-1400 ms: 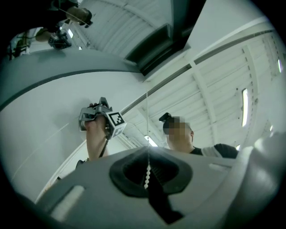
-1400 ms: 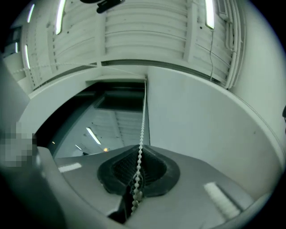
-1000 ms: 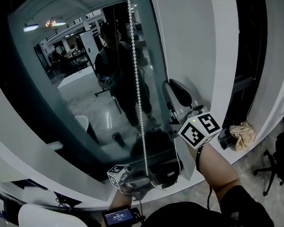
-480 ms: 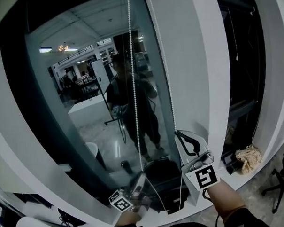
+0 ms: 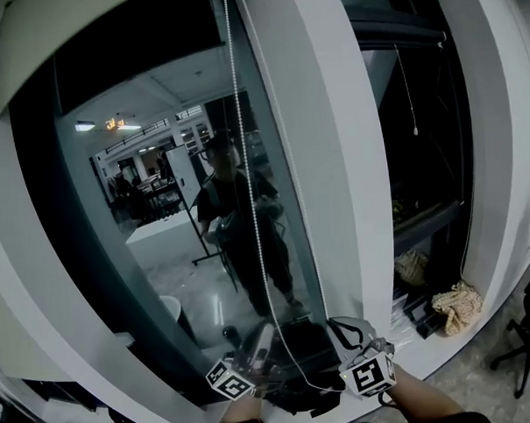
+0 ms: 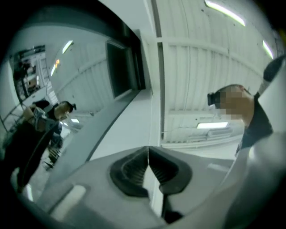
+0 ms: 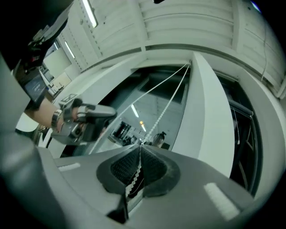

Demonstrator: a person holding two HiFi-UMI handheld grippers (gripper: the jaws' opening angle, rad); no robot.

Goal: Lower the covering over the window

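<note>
While the right gripper (image 7: 140,152), down low, pinches the bead chain (image 7: 155,120), the left gripper (image 6: 148,154) tilts up, jaws just nudged together, empty.

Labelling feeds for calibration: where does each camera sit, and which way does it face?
Head view: on the head, facing window and bead chain; left gripper, right gripper, forearm below.
Left gripper view: on that gripper, aimed up at ceiling; shut jaws, person's upper body.
Right gripper view: on that gripper, looking up the clamped bead chain.
Shared: head and right gripper views both show chain and left gripper.
</note>
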